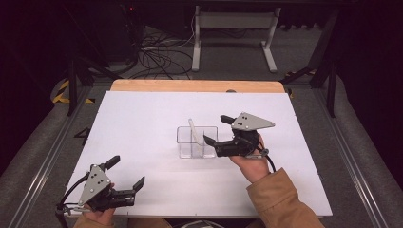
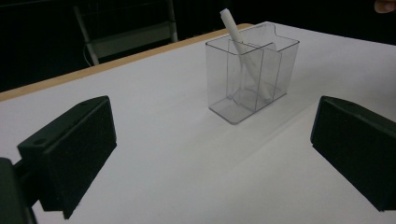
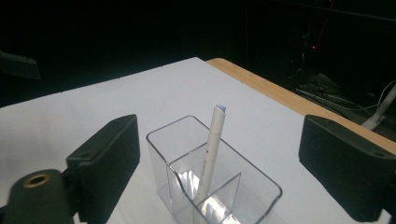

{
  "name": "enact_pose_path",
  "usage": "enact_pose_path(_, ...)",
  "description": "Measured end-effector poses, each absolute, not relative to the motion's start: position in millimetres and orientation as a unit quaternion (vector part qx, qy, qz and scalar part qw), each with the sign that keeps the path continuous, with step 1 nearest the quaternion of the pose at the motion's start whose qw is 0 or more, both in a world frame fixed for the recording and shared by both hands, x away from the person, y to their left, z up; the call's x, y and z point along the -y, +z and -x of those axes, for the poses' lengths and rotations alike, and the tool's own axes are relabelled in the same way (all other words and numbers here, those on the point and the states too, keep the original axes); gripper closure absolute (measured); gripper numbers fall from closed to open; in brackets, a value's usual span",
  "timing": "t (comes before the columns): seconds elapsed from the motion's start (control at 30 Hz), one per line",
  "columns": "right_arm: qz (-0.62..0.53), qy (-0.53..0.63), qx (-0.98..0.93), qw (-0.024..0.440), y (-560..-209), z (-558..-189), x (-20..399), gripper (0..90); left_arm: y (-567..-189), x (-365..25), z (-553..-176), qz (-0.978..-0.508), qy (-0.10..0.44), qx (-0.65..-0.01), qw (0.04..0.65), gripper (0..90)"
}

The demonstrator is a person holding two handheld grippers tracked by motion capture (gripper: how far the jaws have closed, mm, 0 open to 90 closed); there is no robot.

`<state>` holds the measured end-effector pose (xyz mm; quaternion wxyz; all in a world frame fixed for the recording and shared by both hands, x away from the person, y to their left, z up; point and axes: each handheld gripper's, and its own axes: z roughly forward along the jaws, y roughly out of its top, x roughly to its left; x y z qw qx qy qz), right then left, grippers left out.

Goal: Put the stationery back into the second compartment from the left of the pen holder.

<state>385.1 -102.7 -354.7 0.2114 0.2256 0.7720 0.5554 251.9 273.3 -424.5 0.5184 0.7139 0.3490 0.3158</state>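
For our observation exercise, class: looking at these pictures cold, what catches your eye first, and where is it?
A clear divided holder stands mid-table on the white table, with a white pen leaning in one compartment. The right gripper hangs open just beside the holder. The left gripper sits open near the table's front left corner.

The high view looks forward and down from above the person's side, taking in the whole white table (image 1: 142, 123) and the dark floor beyond. The left gripper view sits low near the table's near left corner, facing across the surface toward the clear holder (image 2: 252, 74), which stands well off. The right gripper view hangs close above and just beside the same holder, tilted down into its compartments, with the table's far wooden edge (image 3: 280, 93) behind. All three views share the holder and the white pen (image 1: 194, 133) leaning in it.
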Motion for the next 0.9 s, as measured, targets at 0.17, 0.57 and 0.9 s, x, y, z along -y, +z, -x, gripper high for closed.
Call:
enact_pose_path(0.17, -0.217, 0.554, -0.776, 0.21, -352, -378, 115, 9.0, -424, -273, -252, -0.714, 0.318, -0.347, 0.518, 1.0)
enact_pose_path(0.57, -0.22, 0.553, -0.78, 0.193, -360, -361, 155, 3.0, -424, -273, -252, -0.714, 0.321, -0.347, 0.518, 1.0)
enact_pose_path(0.9, -0.225, 0.556, -0.774, 0.203, -383, -348, 184, 0.0, -424, -273, -251, -0.713, 0.318, -0.348, 0.52, 1.0)
